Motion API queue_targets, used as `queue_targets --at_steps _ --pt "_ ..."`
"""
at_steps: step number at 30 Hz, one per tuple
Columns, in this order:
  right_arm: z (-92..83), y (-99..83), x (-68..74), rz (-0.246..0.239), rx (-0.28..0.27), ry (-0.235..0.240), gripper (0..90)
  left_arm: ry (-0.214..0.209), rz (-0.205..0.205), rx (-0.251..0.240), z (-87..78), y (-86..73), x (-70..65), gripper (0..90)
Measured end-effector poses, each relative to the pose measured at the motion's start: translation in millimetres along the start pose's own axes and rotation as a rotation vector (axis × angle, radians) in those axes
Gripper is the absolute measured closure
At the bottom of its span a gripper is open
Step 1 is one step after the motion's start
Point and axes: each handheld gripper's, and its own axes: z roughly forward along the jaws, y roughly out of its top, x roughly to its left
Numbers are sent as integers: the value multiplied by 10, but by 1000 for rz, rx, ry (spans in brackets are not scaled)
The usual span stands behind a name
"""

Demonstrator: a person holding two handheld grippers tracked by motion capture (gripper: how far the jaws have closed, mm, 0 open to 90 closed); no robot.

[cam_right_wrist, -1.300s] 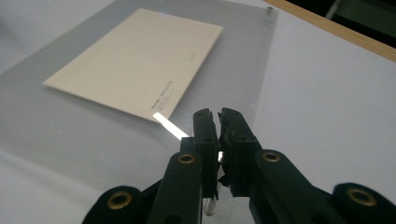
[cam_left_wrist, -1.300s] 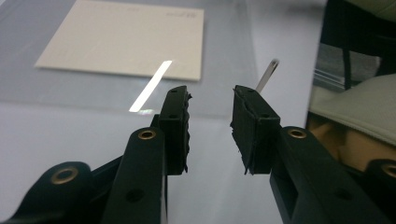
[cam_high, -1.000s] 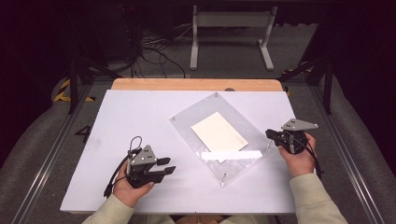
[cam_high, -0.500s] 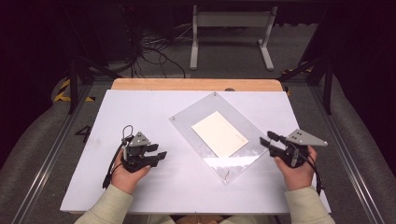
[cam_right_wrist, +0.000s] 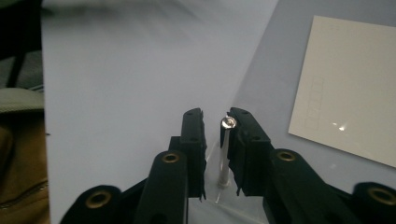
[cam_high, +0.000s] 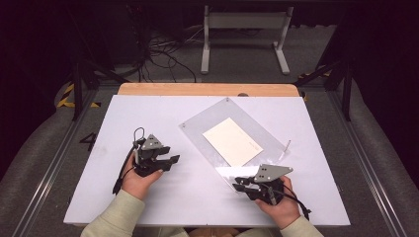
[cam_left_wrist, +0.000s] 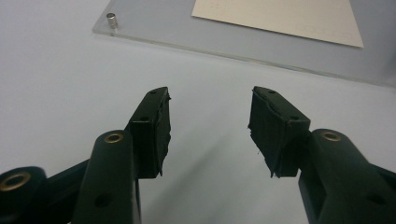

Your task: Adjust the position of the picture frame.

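White table (cam_high: 148, 113), wooden strip along its far edge. A clear acrylic plate (cam_high: 207, 123) lies flat at centre, turned at an angle to the table edges, with a cream card (cam_high: 232, 141) under or on it; I cannot tell which. Small metal posts stand at the plate's corners: one at the right corner (cam_high: 288, 145), one at the near corner. Left gripper (cam_high: 170, 161) is held low over bare table left of the plate, pointing right toward it; its jaws stand apart with nothing between them and have just been opening a little. In the left gripper view the plate edge and a short corner post (cam_left_wrist: 111, 20) sit ahead, well apart from the pads. Right gripper (cam_high: 238, 183) is at the plate's near corner, pointing left. In the right gripper view the near-corner post (cam_right_wrist: 226, 149) stands upright between the jaws, against the right-hand pad (cam_right_wrist: 243, 140), with a narrow gap to the other pad. These jaws have just been closing, with the post between them; not yet clamped on both sides.
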Motion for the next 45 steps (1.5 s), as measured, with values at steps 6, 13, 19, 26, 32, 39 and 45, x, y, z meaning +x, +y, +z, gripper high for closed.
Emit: queue_targets --at_steps 6,13,19,26,32,39,45 --pt "-78 4 71 -50 28 -41 848 -8 28 -7 22 19 -25 533" --pt "-270 -85 298 -114 63 73 846 -1 34 -22 53 64 -14 537" --pt "-330 -131 340 -118 59 92 845 -1 63 -24 237 205 33 604" --pt "-329 -137 338 -112 52 95 844 61 38 -56 514 313 228 708" --pt "-332 -141 346 -108 50 90 843 98 0 -39 636 232 403 732" --pt "-353 -141 389 -116 56 84 845 87 22 -28 716 224 338 696" --pt "-370 -156 417 -120 54 85 845 77 44 -29 749 222 306 827"
